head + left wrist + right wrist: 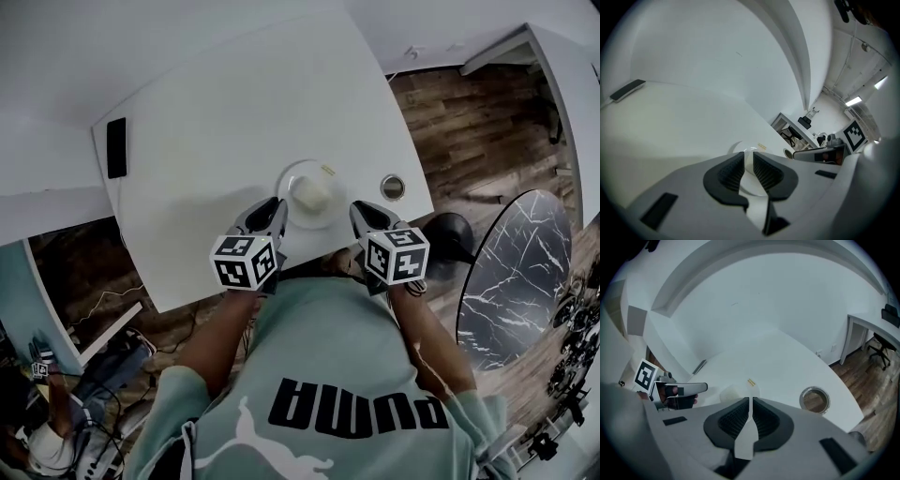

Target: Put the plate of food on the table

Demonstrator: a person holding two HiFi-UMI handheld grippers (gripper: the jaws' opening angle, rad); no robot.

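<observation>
A white plate (287, 180) with a pale lump of food (311, 192) rests on the white table (225, 112) near its front edge. My left gripper (274, 210) is at the plate's left rim. Its jaws stand slightly apart, and the rim (749, 180) passes between them without being pressed, so the gripper (747, 161) is open. My right gripper (362, 214) is at the plate's right side. In the right gripper view its jaws (750, 411) are shut on the thin plate rim (746, 437), with the food (729, 392) just beyond.
A black flat device (116, 147) lies at the table's far left. A round cable hole (393, 187) is right of the plate. A dark marble round table (520, 272) stands at the right over wooden floor. White walls lie beyond the table.
</observation>
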